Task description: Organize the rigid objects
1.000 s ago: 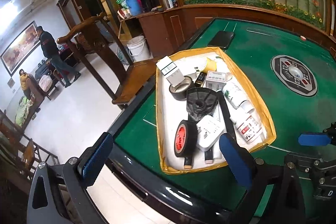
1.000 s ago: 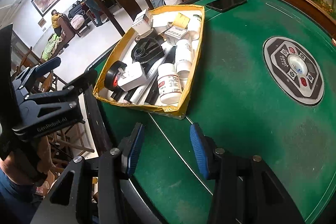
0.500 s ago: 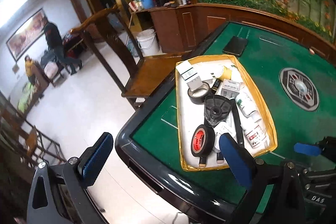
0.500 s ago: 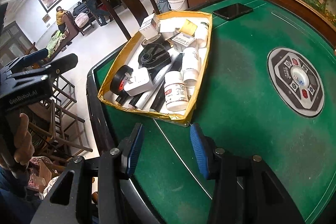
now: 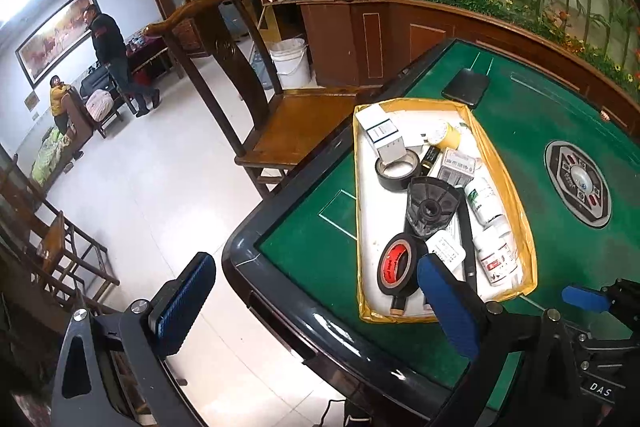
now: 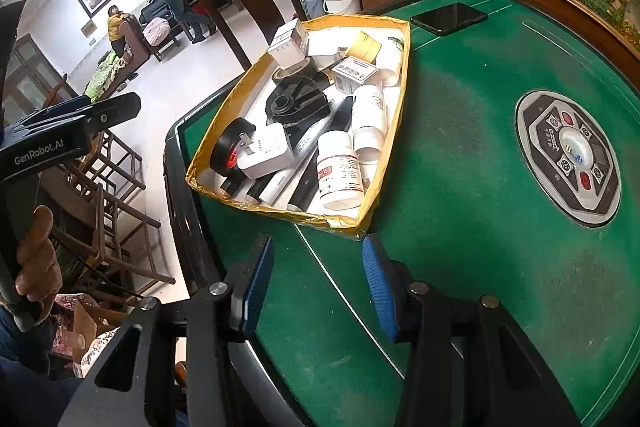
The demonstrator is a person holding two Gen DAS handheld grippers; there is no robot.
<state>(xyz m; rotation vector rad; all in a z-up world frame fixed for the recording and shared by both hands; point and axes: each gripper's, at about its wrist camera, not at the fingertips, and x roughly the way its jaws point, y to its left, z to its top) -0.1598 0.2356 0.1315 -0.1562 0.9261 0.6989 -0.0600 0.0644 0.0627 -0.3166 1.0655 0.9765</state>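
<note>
A yellow-rimmed tray (image 5: 502,167) lies on the green table near its left edge. It holds a black tape roll with a red core (image 5: 396,263), a second black tape roll (image 5: 396,169), a black fan-shaped part (image 5: 430,205), a white plug adapter (image 6: 264,151), white bottles (image 6: 340,175), small boxes (image 5: 380,133) and a yellow roll (image 6: 366,45). My left gripper (image 5: 316,303) is open and empty, off the table's corner above the floor. My right gripper (image 6: 318,287) is open and empty over the green felt, just short of the tray's near end (image 6: 312,219).
A black phone (image 6: 448,17) lies beyond the tray. The round control panel (image 6: 568,155) sits in the table's middle. The table's black rim (image 5: 280,291) runs below my left gripper. A wooden chair (image 5: 296,123) stands against the table's left side. Two people are far back.
My left gripper has drawn back and up from the tray, which now looks smaller with more floor and table corner in view. The right gripper has stayed put.
</note>
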